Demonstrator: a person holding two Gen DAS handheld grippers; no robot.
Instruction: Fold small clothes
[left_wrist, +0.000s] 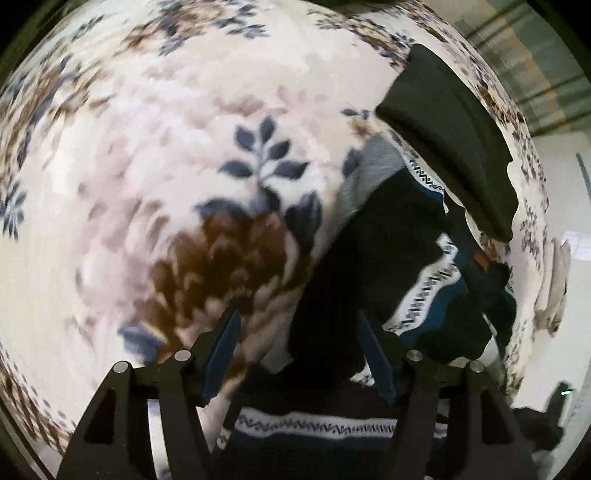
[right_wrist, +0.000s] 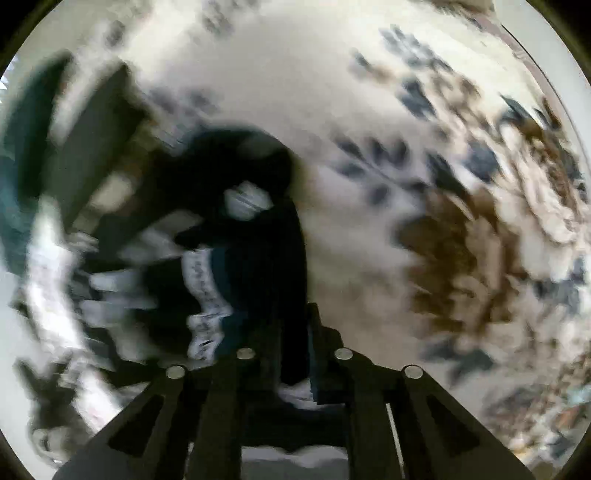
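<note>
Clearly a shaky grip: right gripper (right_wrist: 291, 354) pinches the dark patterned garment (left_wrist: 373, 258), left gripper (left_wrist: 295, 332) gaping, empty.
Fast motion over the floral blanket (left_wrist: 147, 166) could tug the cloth free or unsettle the folded black piece (left_wrist: 450, 140).

In the left wrist view, the floral blanket (left_wrist: 155, 155) lies broad and bare to the left of and ahead of the left tool (left_wrist: 295, 332), whose jaws stand wide apart; nothing rises there to block a pass. To the right, a crumpled dark patterned garment (left_wrist: 388, 251) fills the way, and part of it lies between the jaws. Beyond it a folded black garment (left_wrist: 450, 140) rests near the blanket's far edge, narrowing that side. The right wrist view is heavily blurred: the right tool (right_wrist: 291, 350) has dark cloth (right_wrist: 266, 229) between its jaws, with open blanket (right_wrist: 369, 110) ahead and to the right.
</note>
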